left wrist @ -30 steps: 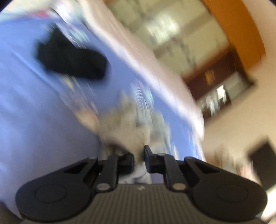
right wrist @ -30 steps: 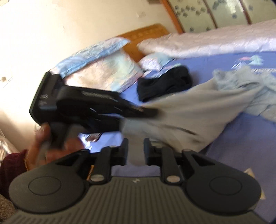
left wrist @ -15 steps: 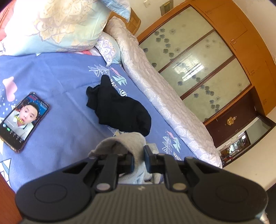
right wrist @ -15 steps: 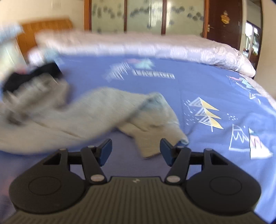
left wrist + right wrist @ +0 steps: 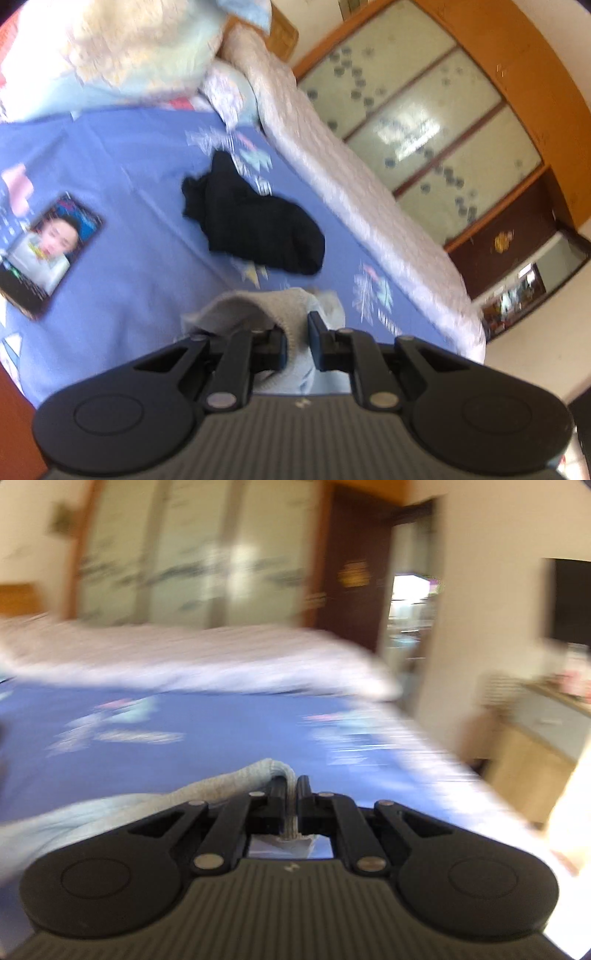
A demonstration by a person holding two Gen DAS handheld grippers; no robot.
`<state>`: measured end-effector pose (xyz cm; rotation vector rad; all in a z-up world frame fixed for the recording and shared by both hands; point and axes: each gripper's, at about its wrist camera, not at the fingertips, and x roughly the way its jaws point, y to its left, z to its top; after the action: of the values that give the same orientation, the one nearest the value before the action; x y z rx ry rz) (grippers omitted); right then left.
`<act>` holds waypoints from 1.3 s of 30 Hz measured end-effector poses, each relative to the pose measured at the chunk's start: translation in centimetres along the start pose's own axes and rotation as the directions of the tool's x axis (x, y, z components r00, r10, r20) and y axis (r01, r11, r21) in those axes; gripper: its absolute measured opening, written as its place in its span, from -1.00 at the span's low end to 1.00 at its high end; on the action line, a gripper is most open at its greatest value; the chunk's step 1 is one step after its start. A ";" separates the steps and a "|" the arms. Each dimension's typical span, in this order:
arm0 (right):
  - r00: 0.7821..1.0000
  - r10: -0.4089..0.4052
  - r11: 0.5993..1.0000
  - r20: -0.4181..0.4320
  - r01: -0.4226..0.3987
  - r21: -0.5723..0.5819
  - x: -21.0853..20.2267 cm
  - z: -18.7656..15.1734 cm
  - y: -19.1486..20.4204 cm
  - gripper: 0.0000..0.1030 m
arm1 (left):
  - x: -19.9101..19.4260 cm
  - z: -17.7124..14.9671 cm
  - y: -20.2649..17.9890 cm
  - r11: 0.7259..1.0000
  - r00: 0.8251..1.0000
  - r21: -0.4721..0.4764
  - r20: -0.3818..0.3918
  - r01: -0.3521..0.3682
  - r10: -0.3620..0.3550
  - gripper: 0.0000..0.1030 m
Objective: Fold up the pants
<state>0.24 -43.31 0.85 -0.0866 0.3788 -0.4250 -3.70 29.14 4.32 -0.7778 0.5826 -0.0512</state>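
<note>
Left tool [image 5: 297,334]: closed down on a bunched fold of the grey pants [image 5: 258,306]; the knit cloth fills the narrow gap between the two black fingers and humps up over the left finger toward 11 o'clock

Right tool [image 5: 291,794]: fingers pinched almost together on a thick ribbed edge of the pants [image 5: 236,779]; the cloth arches over the left finger and trails away toward 8 o'clock, out of the frame's left side

Pants: light grey, soft knit, held at two spots, one in each tool; in the left wrist view only the gripped bunch shows, low at 6 o'clock, with a paler blue-grey part hanging below the fingers; in the right wrist view the fabric stretches as a long band just above the bed

Bed sheet [image 5: 129,258]: blue with pale printed figures, lying under everything in both views [image 5: 221,716]

Black garment [image 5: 255,229]: crumpled on the sheet, at 12 o'clock from the left tool, near the pants but apart from them

Phone [image 5: 44,254]: flat on the sheet at 9 o'clock in the left wrist view, screen lit with a face on it, well apart from the black garment

Quilt [image 5: 351,199]: pale, rolled along the far edge of the bed, running from 12 toward 4 o'clock; in the right wrist view [image 5: 184,653] it lies across the back of the bed

Pillows [image 5: 122,48]: light, patterned, at 11 o'clock at the head of the bed

Wardrobe [image 5: 424,122]: wooden frame with frosted panels, behind the quilt

Sharpness: both views are blurred, the right more so
</note>
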 end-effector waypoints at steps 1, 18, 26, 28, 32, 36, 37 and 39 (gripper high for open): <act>0.996 -0.087 0.996 -0.010 0.087 -0.009 -0.4 -0.6 -2.9 -0.85 | 0.7 -0.5 -0.2 1.000 0.999 0.005 -0.032 0.004 -0.004 -0.78; 0.997 0.063 0.938 -0.046 -0.044 0.344 -2.9 -0.3 -5.1 0.17 | 0.6 -0.3 1.1 0.974 0.977 0.117 -0.057 -0.196 0.203 -0.14; 0.709 0.692 0.719 -0.135 -0.658 0.223 1.2 6.2 22.7 0.16 | 9.2 0.6 2.1 0.971 0.968 0.156 -0.144 -0.183 0.206 0.17; 0.633 0.746 0.665 -0.206 -0.721 0.195 2.7 6.7 30.2 0.17 | 11.5 0.2 2.7 0.973 0.963 0.154 -0.183 -0.171 0.198 0.23; 0.558 0.740 0.639 -0.376 -0.757 0.136 7.4 7.0 43.5 0.18 | 13.8 -0.5 3.8 0.979 0.960 0.130 -0.210 -0.160 0.185 0.29; 0.544 0.661 0.670 -0.517 -0.738 0.082 11.1 3.6 50.0 0.12 | 14.9 -1.8 4.3 0.983 0.955 0.141 -0.254 -0.121 0.154 -0.47; 0.528 0.638 0.679 -0.561 -0.729 0.086 12.1 2.5 50.6 -0.09 | 15.1 -2.1 4.3 0.980 0.952 0.160 -0.263 -0.118 0.157 -0.50; 0.488 0.659 0.665 -0.573 -0.733 0.140 12.8 1.8 50.5 -0.88 | 14.8 -2.3 4.1 0.975 0.956 0.190 -0.245 -0.115 0.160 -0.63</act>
<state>31.21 -2.74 -9.92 0.0919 1.0162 0.4341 6.90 26.84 -6.79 -0.5619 0.8684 -0.0744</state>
